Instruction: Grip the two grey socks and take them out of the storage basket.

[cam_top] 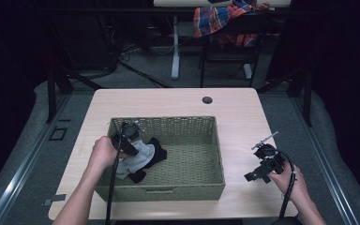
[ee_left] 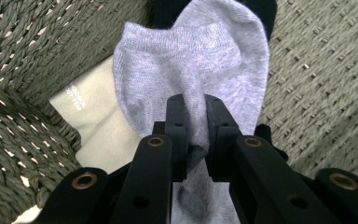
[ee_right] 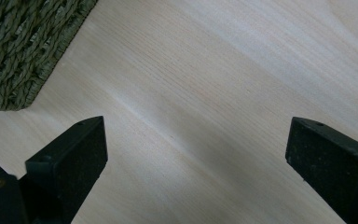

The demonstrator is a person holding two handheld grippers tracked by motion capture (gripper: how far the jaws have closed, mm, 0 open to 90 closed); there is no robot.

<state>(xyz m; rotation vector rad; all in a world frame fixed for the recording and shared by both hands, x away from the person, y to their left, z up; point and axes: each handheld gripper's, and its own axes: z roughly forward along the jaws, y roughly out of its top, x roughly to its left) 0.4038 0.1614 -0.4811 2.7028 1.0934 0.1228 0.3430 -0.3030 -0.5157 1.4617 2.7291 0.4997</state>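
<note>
The green woven rectangular basket [cam_top: 178,187] walls in the left part of the light wooden table [cam_top: 168,101], and its left wall stands close beside the left gripper [ee_left: 193,123], which is clamped on a grey sock [ee_left: 191,56] with a beige sock [ee_left: 98,126] and dark socks [cam_top: 157,152] crowded around it. The basket's right half is bare floor, free to pass. The right gripper [ee_right: 196,154], jaws wide, hangs over open tabletop, with the basket corner [ee_right: 23,46] just beside it.

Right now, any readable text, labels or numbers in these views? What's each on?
One text, none readable: small white print on the beige sock under the grey sock in the basket, seen in the left gripper view, is too small and blurred to read.
No print on the table or the black sock.
</note>
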